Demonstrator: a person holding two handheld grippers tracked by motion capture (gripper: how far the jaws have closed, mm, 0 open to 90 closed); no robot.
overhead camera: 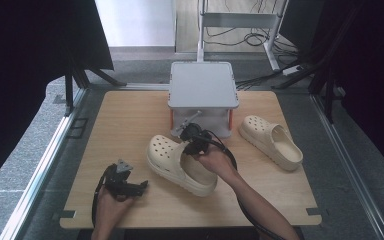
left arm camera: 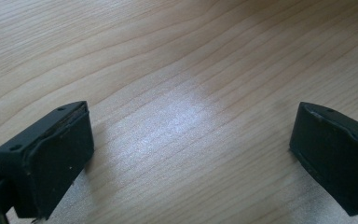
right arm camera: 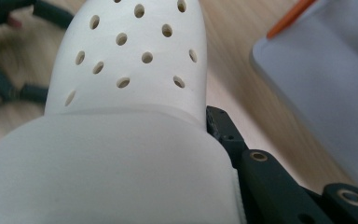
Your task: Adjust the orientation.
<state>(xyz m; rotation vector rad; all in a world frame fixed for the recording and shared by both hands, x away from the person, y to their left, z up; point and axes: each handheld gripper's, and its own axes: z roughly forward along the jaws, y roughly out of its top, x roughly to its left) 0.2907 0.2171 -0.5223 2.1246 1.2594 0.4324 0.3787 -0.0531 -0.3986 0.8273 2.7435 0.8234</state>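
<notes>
We pinch the cream perforated foam clog (overhead camera: 180, 162) at bench centre with the right gripper (overhead camera: 194, 142), jaws clamped on its upper. Carry it level toward twelve o'clock (the grey box (overhead camera: 202, 87) waits there); left gripper (overhead camera: 130, 186) rests, jaws spread.

Bare counter (overhead camera: 120, 120) is left across the left half of the high view. The upper centre is blocked by a grey box (overhead camera: 202, 95); the middle is taken up by one clog (overhead camera: 177, 165), the right by a second clog (overhead camera: 270, 141).
</notes>
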